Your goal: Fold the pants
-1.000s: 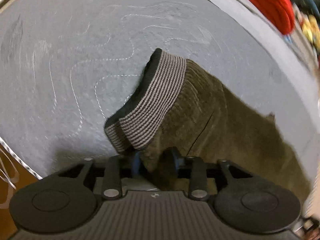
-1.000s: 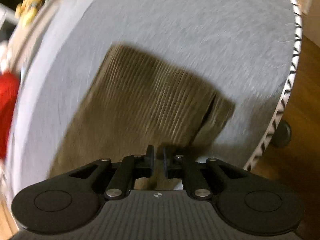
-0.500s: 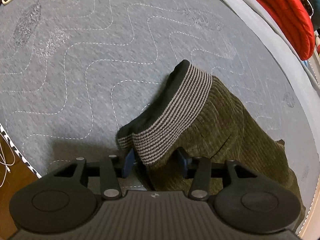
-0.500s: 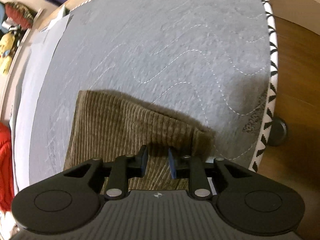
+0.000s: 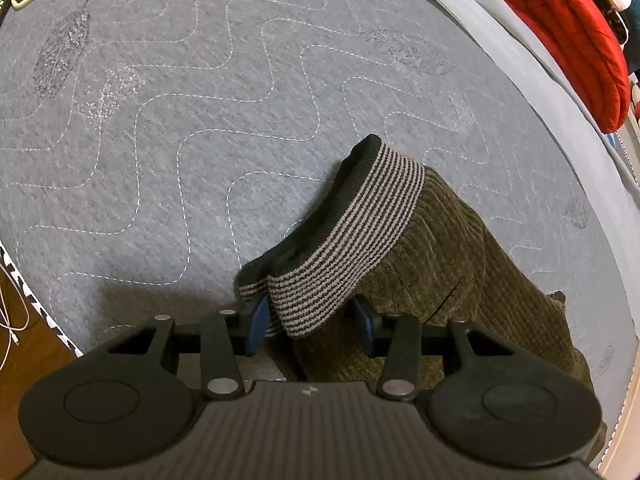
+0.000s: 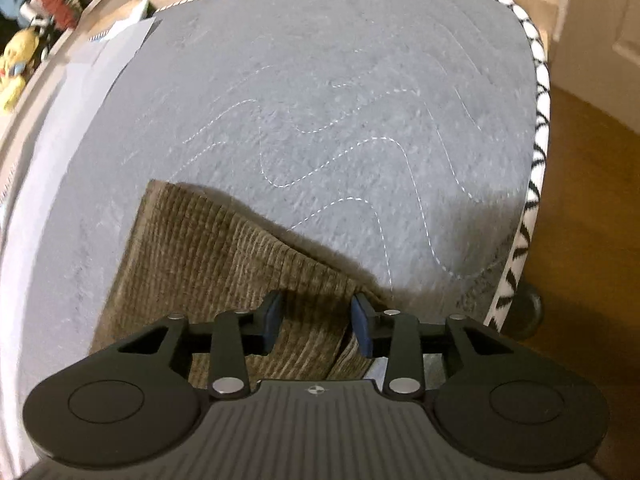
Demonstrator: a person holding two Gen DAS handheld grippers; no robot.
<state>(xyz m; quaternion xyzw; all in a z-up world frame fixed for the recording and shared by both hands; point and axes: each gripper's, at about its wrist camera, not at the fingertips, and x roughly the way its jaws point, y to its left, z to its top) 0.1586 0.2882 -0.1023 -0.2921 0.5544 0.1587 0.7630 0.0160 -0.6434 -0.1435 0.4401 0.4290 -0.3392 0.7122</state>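
Olive corduroy pants (image 5: 448, 264) lie on a grey quilted mat (image 5: 200, 120), with a striped grey-and-black waistband (image 5: 352, 240) bunched up at their left end. My left gripper (image 5: 310, 322) is open, its blue-padded jaws standing either side of the waistband's lower corner. In the right wrist view the leg end of the pants (image 6: 224, 264) lies flat on the mat (image 6: 340, 100). My right gripper (image 6: 316, 322) is open over that end's near right corner, the cloth lying between the jaws.
A red padded jacket (image 5: 568, 32) lies beyond the mat at upper right. The mat's black-and-white trimmed edge (image 6: 532, 184) runs down the right, with wooden floor (image 6: 592, 220) beyond it. A yellow plush toy (image 6: 16, 68) sits at far left. White cables (image 5: 10, 320) lie on the floor.
Both grippers have opened and let go of the pants. The waistband end and the leg end have come down onto the mat, and both grippers have drawn back a little.
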